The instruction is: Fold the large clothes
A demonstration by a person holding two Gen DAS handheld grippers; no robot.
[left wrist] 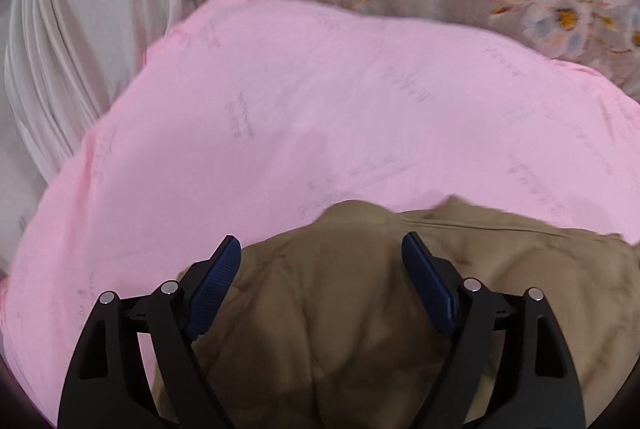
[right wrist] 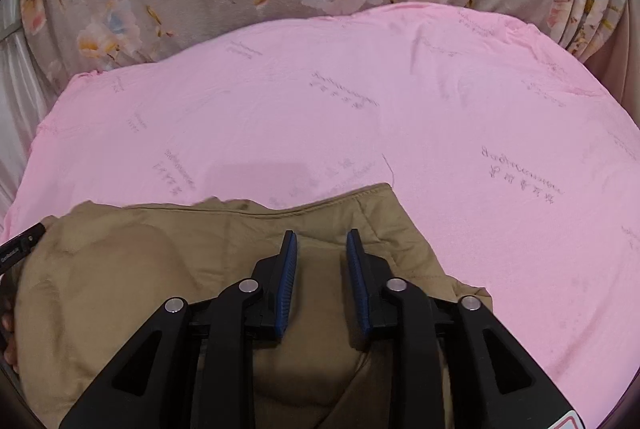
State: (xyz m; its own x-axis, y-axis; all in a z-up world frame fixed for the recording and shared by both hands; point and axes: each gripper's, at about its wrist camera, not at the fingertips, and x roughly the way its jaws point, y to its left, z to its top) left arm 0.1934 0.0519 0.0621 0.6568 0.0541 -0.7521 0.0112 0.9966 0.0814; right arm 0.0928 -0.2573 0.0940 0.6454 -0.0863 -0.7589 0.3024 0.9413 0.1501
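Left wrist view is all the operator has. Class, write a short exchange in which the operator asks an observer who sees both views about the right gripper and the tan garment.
Operator: Where is the right gripper?
Observer: The right gripper hangs over the tan garment, jaws slightly apart, pinching nothing.
Operator: Where does the garment end on that side?
Observer: Just right of the gripper. Its stitched corner points up onto the pink sheet.
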